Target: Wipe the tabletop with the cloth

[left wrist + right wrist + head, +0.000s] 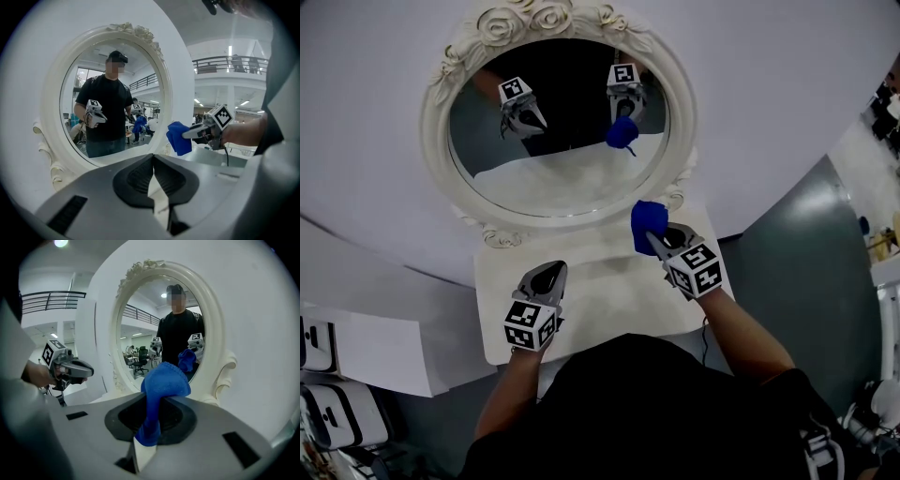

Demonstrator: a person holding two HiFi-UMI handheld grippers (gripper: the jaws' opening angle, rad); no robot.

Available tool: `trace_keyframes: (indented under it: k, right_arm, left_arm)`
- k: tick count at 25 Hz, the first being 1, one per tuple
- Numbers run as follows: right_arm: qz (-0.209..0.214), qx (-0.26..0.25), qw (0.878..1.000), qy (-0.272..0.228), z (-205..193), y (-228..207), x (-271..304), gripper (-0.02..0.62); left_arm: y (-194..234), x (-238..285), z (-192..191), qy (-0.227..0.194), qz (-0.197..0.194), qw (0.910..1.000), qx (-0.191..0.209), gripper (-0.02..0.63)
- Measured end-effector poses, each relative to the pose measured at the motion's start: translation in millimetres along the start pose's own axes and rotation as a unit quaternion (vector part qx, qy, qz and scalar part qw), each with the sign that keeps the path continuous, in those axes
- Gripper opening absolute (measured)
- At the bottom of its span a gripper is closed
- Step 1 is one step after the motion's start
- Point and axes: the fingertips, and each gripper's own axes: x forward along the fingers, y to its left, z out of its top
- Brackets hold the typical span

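A bunched blue cloth [648,223] [161,394] is pinched in my right gripper [661,241] [152,416], held above the white tabletop [609,291] near the mirror's lower right rim. From the left gripper view the same cloth [180,138] hangs off the right gripper [194,133] in mid-air. My left gripper [546,278] [153,176] hovers over the tabletop's left part, jaws shut with nothing between them.
A large oval mirror [558,122] in an ornate white frame [492,234] stands at the table's back against a white wall. It reflects both grippers and the cloth. Grey floor [797,272] lies right of the table; white furniture [366,347] sits at left.
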Motion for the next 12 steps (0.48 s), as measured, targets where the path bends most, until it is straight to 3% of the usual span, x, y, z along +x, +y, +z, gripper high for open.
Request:
trace_keyframes:
  k: [12]
  right_arm:
    - [-0.012, -0.016, 0.999, -0.035, 19.4, 21.7, -38.4, 0.038]
  left_arm:
    - [-8.8, -8.3, -7.5, 0.000, -0.009, 0.9999, -0.005, 0.013]
